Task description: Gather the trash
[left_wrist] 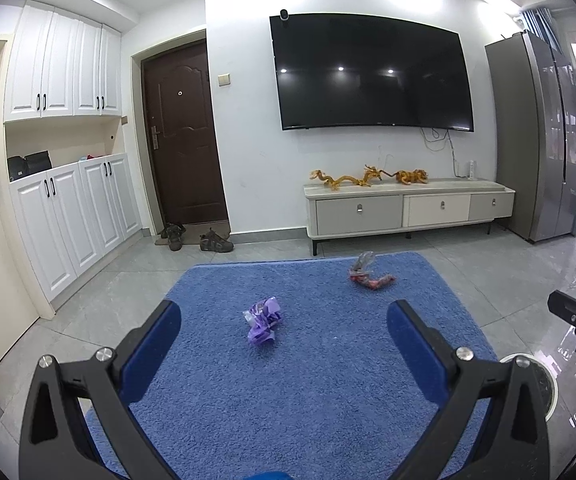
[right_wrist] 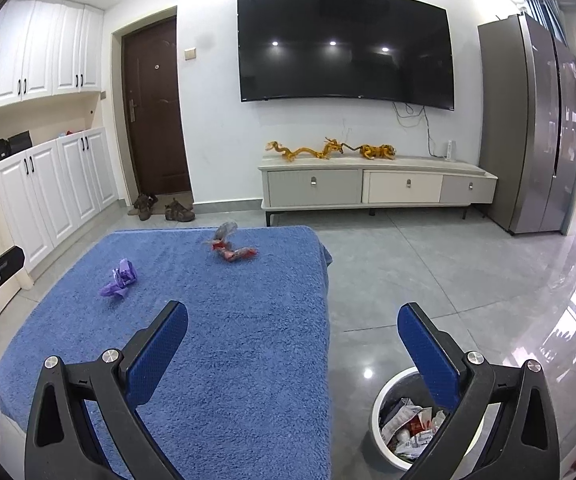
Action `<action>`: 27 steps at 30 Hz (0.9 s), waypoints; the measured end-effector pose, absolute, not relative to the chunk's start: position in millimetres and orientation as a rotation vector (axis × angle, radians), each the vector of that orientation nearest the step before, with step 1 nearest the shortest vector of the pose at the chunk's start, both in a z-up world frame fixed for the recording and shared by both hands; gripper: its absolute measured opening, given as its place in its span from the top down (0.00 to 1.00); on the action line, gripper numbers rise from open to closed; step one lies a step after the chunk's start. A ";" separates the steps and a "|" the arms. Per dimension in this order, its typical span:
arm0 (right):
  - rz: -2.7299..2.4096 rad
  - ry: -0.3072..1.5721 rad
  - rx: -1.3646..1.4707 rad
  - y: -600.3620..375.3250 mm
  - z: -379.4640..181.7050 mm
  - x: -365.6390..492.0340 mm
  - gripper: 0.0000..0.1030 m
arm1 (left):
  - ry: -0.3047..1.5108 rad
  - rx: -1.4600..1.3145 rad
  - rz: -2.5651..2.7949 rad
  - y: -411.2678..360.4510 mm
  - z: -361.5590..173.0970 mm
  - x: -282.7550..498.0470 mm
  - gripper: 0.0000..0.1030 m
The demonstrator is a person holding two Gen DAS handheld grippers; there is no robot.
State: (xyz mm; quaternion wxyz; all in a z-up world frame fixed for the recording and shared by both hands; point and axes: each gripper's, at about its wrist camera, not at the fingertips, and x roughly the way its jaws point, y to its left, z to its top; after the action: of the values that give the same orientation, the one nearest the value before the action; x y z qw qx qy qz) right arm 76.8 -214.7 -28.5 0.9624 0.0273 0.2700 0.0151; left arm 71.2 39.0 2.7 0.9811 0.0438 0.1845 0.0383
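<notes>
A crumpled purple wrapper (left_wrist: 263,321) lies on a blue fuzzy cloth (left_wrist: 288,400) that covers a table. It also shows in the right wrist view (right_wrist: 119,279). A crumpled red and silver wrapper (left_wrist: 369,272) lies farther back on the cloth and also shows in the right wrist view (right_wrist: 230,246). My left gripper (left_wrist: 286,314) is open and empty, held above the cloth just short of the purple wrapper. My right gripper (right_wrist: 293,316) is open and empty, over the cloth's right edge. A white trash bin (right_wrist: 383,432) holding several wrappers stands on the floor at the lower right.
A low TV cabinet (right_wrist: 375,188) with golden figurines stands at the far wall under a wall TV (right_wrist: 343,44). A grey fridge (right_wrist: 527,128) is at the right. White cupboards (left_wrist: 72,208), a brown door (left_wrist: 184,136) and shoes (left_wrist: 216,242) are at the left. The floor is grey tile.
</notes>
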 end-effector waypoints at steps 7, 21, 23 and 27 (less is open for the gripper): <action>0.013 0.577 0.046 -220.7 -38.8 82.4 0.00 | 0.367 0.080 0.047 34.3 -0.3 81.8 0.00; 0.011 0.595 0.065 -234.0 -54.9 90.0 0.00 | 0.381 0.095 0.044 25.4 -3.4 95.3 0.00; 0.013 0.596 0.068 -235.9 -56.5 91.7 0.00 | 0.385 0.095 0.048 25.9 -5.2 96.8 0.00; 0.019 0.596 0.078 -236.9 -59.2 93.6 0.00 | 0.389 0.092 0.054 28.9 -6.1 98.6 0.00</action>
State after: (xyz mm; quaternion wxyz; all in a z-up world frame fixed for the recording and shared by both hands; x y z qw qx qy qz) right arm 93.6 -236.9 -59.2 0.9552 0.0382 0.2934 0.0093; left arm 98.6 28.9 -6.1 0.9797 0.0459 0.1931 0.0266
